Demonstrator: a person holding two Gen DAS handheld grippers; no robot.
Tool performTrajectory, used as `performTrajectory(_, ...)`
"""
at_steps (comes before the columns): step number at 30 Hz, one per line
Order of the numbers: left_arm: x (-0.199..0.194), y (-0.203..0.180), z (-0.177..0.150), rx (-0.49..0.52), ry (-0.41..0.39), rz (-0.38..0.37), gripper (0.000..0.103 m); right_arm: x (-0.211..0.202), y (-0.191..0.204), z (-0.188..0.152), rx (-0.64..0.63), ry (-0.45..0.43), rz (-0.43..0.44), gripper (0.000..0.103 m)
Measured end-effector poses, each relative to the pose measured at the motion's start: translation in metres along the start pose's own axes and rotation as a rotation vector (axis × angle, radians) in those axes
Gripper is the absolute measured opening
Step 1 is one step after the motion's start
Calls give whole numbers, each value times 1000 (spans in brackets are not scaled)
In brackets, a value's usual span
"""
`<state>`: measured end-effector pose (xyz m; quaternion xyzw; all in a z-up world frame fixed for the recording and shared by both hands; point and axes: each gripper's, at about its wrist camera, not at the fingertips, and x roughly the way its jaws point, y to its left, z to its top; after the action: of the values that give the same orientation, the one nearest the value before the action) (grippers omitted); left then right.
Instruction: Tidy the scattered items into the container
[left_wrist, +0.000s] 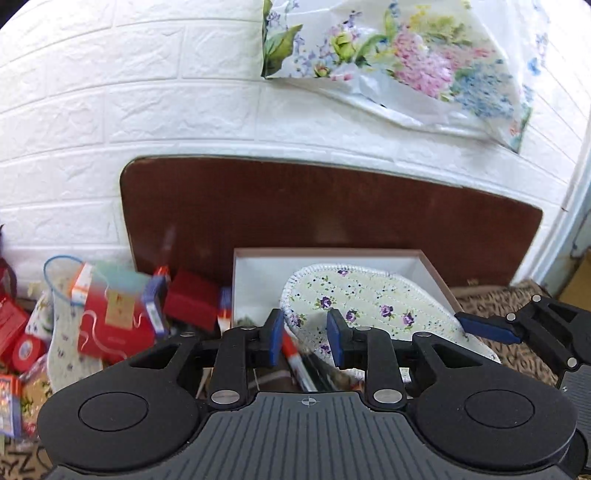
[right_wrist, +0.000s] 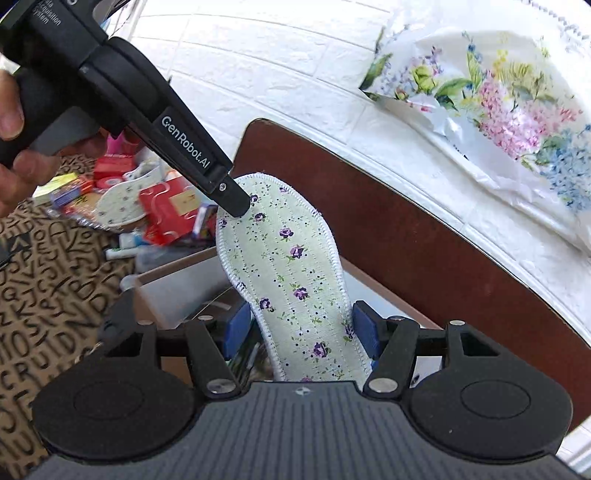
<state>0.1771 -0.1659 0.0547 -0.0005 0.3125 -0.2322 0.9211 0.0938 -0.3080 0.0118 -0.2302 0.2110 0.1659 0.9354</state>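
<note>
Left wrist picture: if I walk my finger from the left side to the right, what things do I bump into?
Pile of red boxes → left gripper → flowery insole in the white box → right gripper.

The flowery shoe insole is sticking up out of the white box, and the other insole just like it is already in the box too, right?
Not quite. The flowery insole does stick up out of the white box, but the right wrist view shows the other insole lying outside it, in the pile of scattered items on the patterned cloth.

insole (right_wrist: 291, 273) in box (left_wrist: 436, 273), clutter pile (left_wrist: 110, 317) left of box, board (left_wrist: 332, 206) behind
</note>
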Motion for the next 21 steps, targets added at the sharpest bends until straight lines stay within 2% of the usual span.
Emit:
performTrajectory(1,7,0,2,-2,-4,2,48,9,-5,0,8,-8,-4,69)
performTrajectory(2,16,1,3,-6,-6,2,63,17,-7,-4,13,-22,-10,77)
performTrajectory(3,24,1,2,-16,-4,5,83,26,-9,-8,18,-32,-19,86)
performTrajectory(4,30,3,-1,-35,-6,21,91,33,-11,-12,27,-26,-42,96)
performTrajectory(5,34,5,-4,-53,-11,47,99,40,-13,-16,42,-9,-67,96)
performTrajectory(11,42,22,-29,-78,6,81,100,42,-19,-43,208,39,-89,98)
performTrajectory(15,26,25,-47,-82,-19,83,101,22,-19,-54,382,-5,-55,102)
performTrajectory(21,-10,16,-81,-48,-68,123,103,-17,-10,-64,540,-53,-20,102)
